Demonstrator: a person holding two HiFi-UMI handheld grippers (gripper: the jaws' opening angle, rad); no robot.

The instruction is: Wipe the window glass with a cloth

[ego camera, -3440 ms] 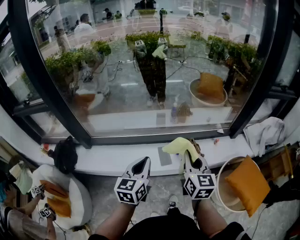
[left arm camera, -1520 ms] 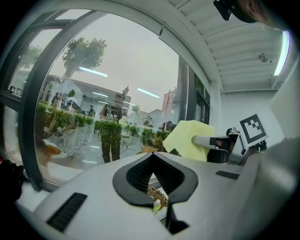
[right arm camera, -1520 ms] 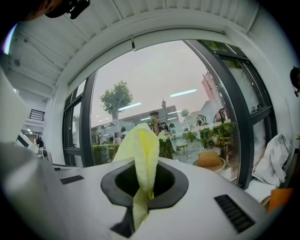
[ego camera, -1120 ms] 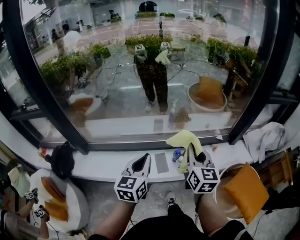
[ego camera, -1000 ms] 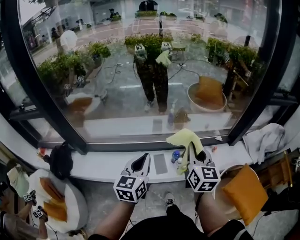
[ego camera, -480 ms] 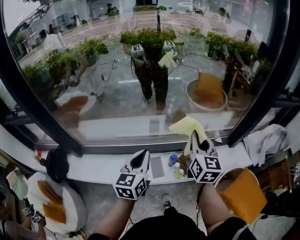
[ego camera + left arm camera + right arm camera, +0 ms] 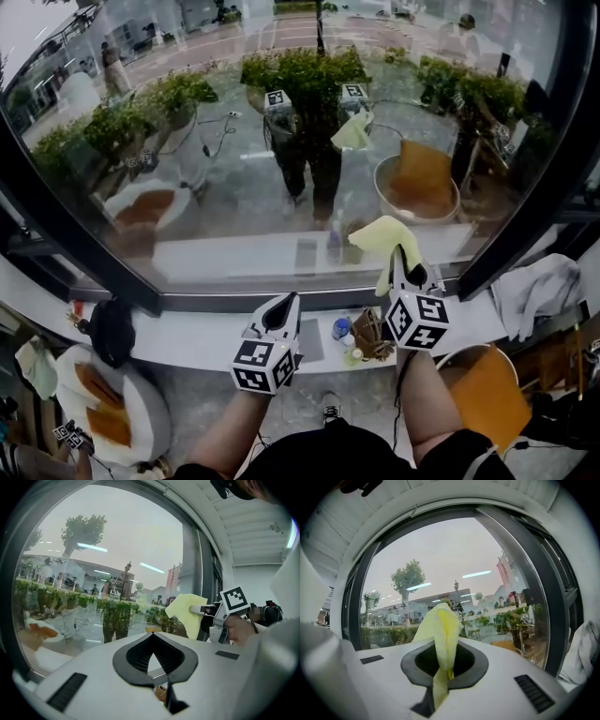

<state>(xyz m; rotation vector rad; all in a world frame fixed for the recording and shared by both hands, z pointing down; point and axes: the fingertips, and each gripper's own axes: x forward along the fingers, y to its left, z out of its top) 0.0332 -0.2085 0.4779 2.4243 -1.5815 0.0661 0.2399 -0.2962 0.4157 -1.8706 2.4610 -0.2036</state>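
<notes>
The right gripper [image 7: 404, 260] sits at about 4 o'clock in the head view, its jaws clamped on a yellow cloth [image 7: 386, 235]. In the right gripper view the cloth's long axis runs along the jaws: a narrow tail drops toward 6 o'clock and the wider folded end stands toward 12, pointing at the glass [image 7: 234, 141]. From the head, that free end spreads toward 11 o'clock over the pane's lower edge; whether it touches the glass I cannot tell. The left gripper [image 7: 284, 309], at 6 o'clock over the white sill [image 7: 197, 328], has its jaws together on nothing. A small bottle [image 7: 340, 328] stands on the sill between the grippers.
</notes>
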